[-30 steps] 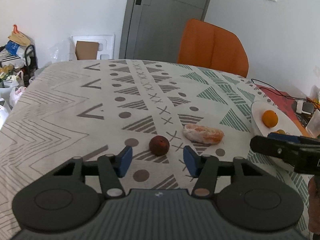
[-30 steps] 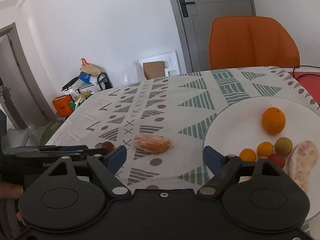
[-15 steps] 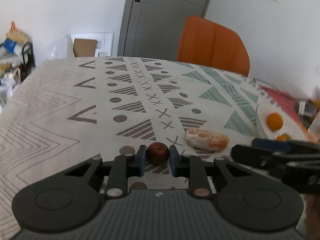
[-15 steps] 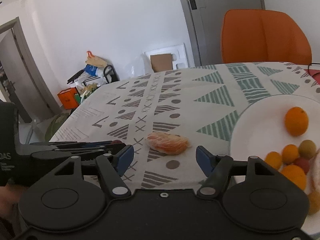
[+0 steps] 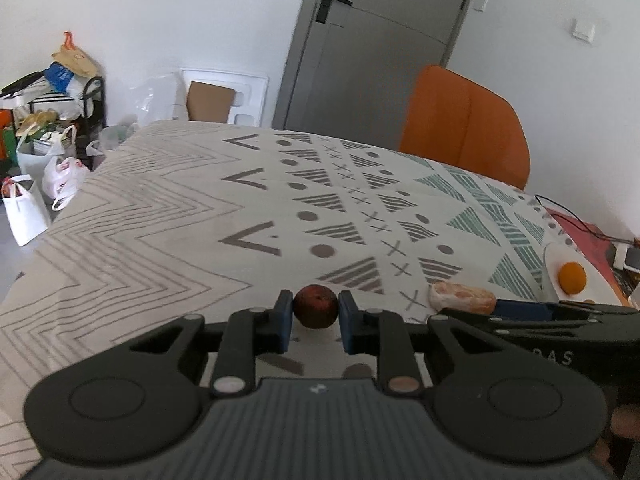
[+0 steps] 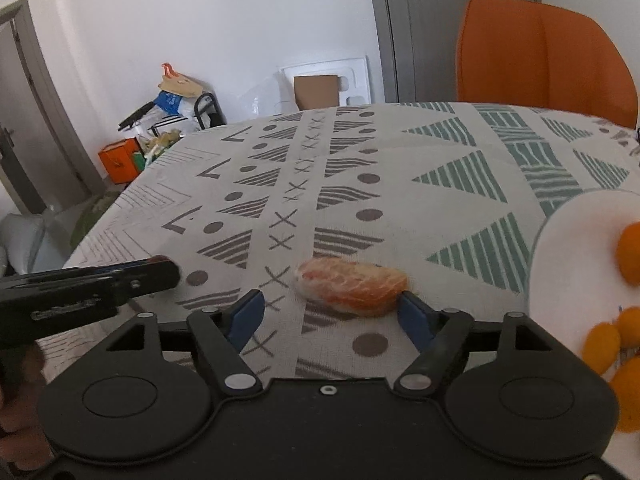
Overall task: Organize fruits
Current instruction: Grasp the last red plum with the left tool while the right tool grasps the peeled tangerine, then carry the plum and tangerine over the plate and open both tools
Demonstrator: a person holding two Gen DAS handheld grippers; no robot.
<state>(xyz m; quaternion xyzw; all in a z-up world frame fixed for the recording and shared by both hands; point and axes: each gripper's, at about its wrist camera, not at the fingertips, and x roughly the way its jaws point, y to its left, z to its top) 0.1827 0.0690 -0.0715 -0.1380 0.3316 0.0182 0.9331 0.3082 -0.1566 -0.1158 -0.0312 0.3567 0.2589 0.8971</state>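
Observation:
My left gripper (image 5: pixel 315 322) is shut on a small dark red fruit (image 5: pixel 316 310), held just above the patterned tablecloth. My right gripper (image 6: pixel 332 314) is open, its blue pads on either side of a peeled orange-pink citrus piece (image 6: pixel 352 285) lying on the cloth; the right pad is close to its end. That piece also shows in the left wrist view (image 5: pixel 462 300). A white plate (image 6: pixel 568 240) at the right holds an orange (image 5: pixel 572 278) and several small fruits (image 6: pixel 604 346).
An orange chair (image 5: pixel 464 128) stands behind the table. A black cable (image 5: pixel 576 220) and red mat lie at the far right. Bags and a rack (image 5: pixel 48 120) clutter the floor at the left. The left gripper's body (image 6: pixel 88 284) shows in the right wrist view.
My left gripper closed on the dark red fruit and lifted it slightly. My right gripper moved left and forward until its open fingers flank the peeled citrus piece.

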